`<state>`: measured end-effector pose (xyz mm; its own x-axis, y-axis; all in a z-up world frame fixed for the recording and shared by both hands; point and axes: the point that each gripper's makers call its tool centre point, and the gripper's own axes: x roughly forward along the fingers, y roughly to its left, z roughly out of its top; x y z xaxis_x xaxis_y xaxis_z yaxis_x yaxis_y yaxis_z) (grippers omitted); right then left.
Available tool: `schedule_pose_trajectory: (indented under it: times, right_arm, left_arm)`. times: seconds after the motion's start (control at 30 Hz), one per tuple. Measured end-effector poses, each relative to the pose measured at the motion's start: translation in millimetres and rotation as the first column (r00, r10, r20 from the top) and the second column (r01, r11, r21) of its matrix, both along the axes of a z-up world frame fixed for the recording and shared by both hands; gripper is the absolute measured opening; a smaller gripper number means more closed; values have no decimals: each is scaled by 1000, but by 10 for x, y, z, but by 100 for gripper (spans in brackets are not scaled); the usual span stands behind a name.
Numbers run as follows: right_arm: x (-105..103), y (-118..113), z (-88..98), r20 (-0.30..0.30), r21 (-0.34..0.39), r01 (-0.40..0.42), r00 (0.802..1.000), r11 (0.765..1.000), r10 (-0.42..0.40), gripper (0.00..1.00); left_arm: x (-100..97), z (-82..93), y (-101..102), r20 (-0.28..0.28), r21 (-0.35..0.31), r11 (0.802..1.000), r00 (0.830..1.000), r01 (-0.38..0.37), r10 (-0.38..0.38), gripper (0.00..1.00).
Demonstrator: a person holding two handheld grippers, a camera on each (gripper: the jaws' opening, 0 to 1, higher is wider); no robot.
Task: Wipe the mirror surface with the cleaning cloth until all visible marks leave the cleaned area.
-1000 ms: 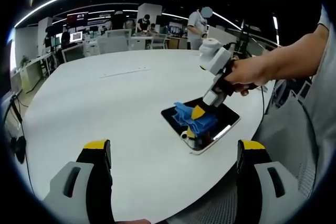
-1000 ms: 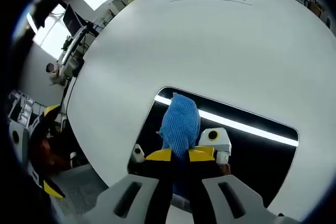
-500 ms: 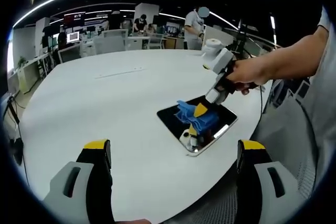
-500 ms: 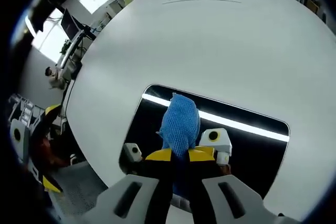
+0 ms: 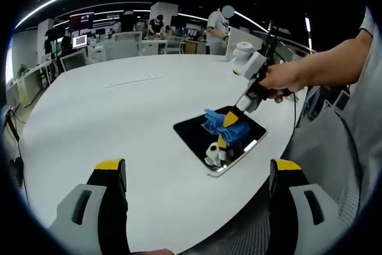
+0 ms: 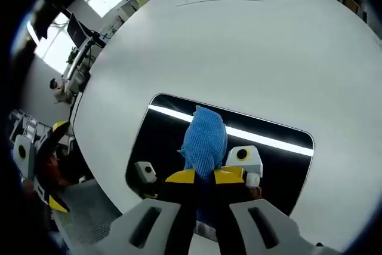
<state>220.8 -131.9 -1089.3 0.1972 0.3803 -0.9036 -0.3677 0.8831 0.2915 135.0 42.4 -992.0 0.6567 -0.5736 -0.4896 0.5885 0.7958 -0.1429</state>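
- The mirror (image 6: 280, 165) lies flat on the white table (image 6: 250, 52), near the table edge on the person's side; it is a dark rectangle with rounded corners and a thin pale rim.
- In the left gripper view the mirror (image 5: 197, 135) sits on the table (image 5: 107, 117), ahead of the jaws and to the right.
- The blue cleaning cloth (image 6: 204, 138) is on the mirror, about in its middle part, and it is pressed to the glass.
- The right gripper (image 6: 204, 177) has its yellow-tipped jaws closed narrow on the cloth, with the cloth sticking out forward from between them.
- From the left gripper view, the right gripper (image 5: 231, 122) comes down onto the mirror from the right, held by a hand (image 5: 279, 80), and the cloth (image 5: 221, 125) is bunched under it.
- The mirror reflects a bright strip of ceiling light (image 6: 265, 140) beside the cloth.
- The left gripper (image 5: 197, 171) is over the table, well apart from the mirror, with jaws spread wide and nothing between them.
- Small marks on the glass are perhaps there, but I cannot tell them from reflections.
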Motion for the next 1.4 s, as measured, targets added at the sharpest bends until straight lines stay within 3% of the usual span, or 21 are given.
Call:
schedule_pose_trajectory:
  times: [0.83, 0.97, 1.23, 1.4]
  right_arm:
    - [-18, -461, 13, 0, -17, 52, 999, 999, -52, 3]
    - [-35, -504, 24, 2, -21, 57, 998, 998, -57, 3]
    - [-36, -665, 22, 2, -40, 91, 996, 995, -91, 3]
    - [-31, -762, 23, 5, -58, 99, 995, 993, -99, 3]
  left_arm:
    - [-81, -90, -127, -11, -2, 1000, 1000, 16, -16, 99]
    - [-59, -90, -91, 10, -1, 1000, 1000, -4, 4, 97]
    - [-51, -127, -60, -14, -22, 999, 999, -41, 40, 98]
    - [-68, -159, -139, -18, -14, 1000, 1000, -14, 14, 98]
